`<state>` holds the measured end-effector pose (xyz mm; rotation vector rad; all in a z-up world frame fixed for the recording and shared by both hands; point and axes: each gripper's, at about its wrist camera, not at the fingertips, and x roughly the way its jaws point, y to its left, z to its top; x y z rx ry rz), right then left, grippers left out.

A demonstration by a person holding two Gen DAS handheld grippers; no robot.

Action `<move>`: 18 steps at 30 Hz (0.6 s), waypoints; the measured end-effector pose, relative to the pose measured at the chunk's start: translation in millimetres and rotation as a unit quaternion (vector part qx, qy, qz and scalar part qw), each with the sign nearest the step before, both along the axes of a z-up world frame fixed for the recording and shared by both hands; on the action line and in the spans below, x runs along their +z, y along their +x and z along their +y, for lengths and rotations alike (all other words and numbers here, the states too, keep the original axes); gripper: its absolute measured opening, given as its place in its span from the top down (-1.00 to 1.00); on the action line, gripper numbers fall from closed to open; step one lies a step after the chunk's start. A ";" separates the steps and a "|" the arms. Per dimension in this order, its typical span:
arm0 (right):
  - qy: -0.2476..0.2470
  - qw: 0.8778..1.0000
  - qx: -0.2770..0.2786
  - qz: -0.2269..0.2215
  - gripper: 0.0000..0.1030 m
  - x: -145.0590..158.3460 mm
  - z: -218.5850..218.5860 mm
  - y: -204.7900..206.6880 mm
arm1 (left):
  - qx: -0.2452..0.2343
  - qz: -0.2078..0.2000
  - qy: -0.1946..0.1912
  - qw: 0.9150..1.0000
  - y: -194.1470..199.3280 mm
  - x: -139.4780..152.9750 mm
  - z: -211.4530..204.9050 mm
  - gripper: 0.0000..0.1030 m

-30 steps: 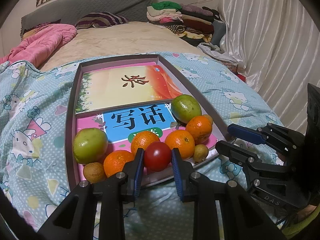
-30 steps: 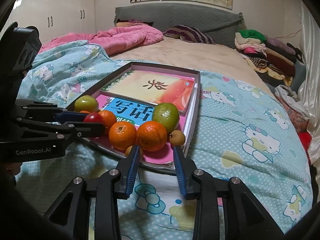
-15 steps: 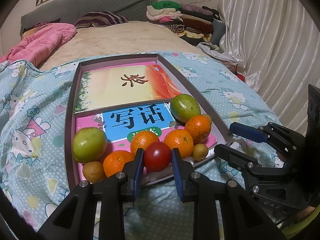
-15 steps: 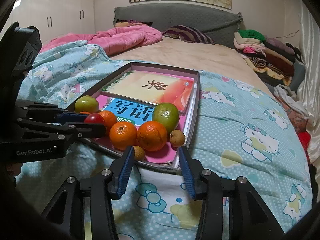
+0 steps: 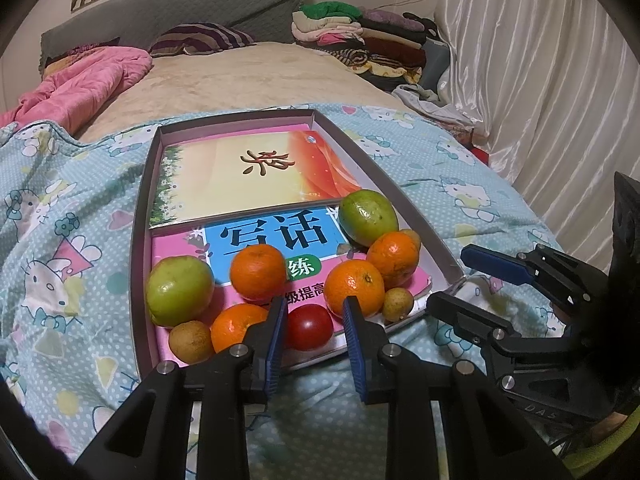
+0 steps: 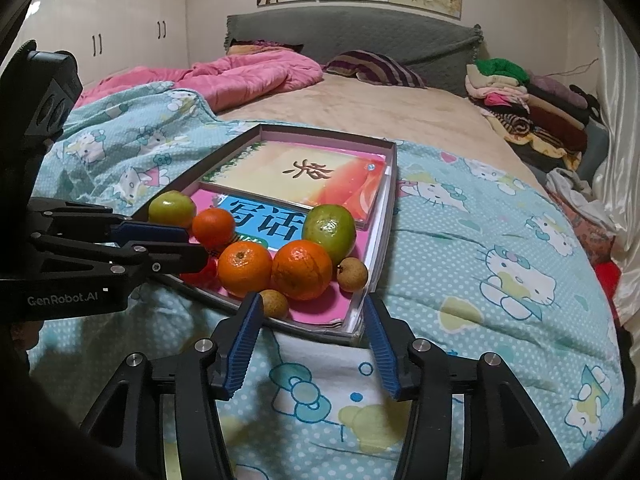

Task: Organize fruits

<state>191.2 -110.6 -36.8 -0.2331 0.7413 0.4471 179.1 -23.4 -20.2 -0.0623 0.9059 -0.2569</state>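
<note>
A shallow box (image 5: 141,216) (image 6: 382,236) lined with books lies on the bed. At its near end are several oranges (image 5: 354,288) (image 6: 245,268), two green fruits (image 5: 179,291) (image 6: 330,227), small brown fruits (image 5: 191,341) (image 6: 352,274) and a red tomato (image 5: 309,327). My left gripper (image 5: 314,306) is open, its fingers on either side of the tomato with small gaps. My right gripper (image 6: 312,314) is open wide at the box's near right corner, holding nothing.
The box sits on a blue cartoon-print quilt (image 6: 480,248). A pink blanket (image 5: 80,88), a striped pillow (image 6: 376,66) and a pile of folded clothes (image 5: 360,36) lie further back. A white curtain (image 5: 540,80) hangs on the right.
My left gripper has opened slightly and let go of the tomato, which rests in the box. My right gripper has opened wide and shifted slightly right.
</note>
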 end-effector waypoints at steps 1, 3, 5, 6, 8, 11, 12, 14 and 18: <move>0.001 1.000 0.000 0.000 -0.06 0.1 -0.3 -0.1 | 0.000 0.000 -0.001 1.000 -0.1 1.3 1.3 0.44; 0.001 1.000 -0.002 0.000 -0.09 0.2 -0.9 -0.1 | 0.001 -0.002 -0.001 1.000 -0.3 3.0 2.1 0.41; 0.003 1.000 -0.004 0.000 -0.11 0.6 -1.7 0.1 | 0.002 -0.004 -0.002 1.000 -1.0 4.9 3.5 0.35; 0.003 1.000 -0.004 0.000 -0.11 0.8 -2.2 0.1 | 0.002 -0.005 -0.001 1.000 -1.4 6.1 3.8 0.33; 0.004 1.000 -0.007 -0.002 -0.13 1.4 -2.8 -0.1 | 0.004 -0.008 0.000 1.000 -1.8 8.3 4.8 0.25; 0.008 1.000 -0.010 -0.004 -0.15 2.6 -4.2 -0.5 | 0.009 -0.012 -0.001 1.000 -3.0 11.5 6.9 0.18; 0.009 1.000 -0.010 -0.005 -0.15 3.0 -4.9 -0.6 | 0.010 -0.013 0.000 1.000 -3.1 12.2 7.3 0.15; 0.011 1.000 -0.012 -0.005 -0.16 3.5 -5.7 -0.7 | 0.014 -0.014 -0.001 1.000 -3.9 13.8 9.0 0.02; 0.015 1.000 -0.016 -0.007 -0.21 5.4 -7.3 -1.5 | 0.018 -0.016 -0.001 1.000 -5.8 16.7 11.1 -0.04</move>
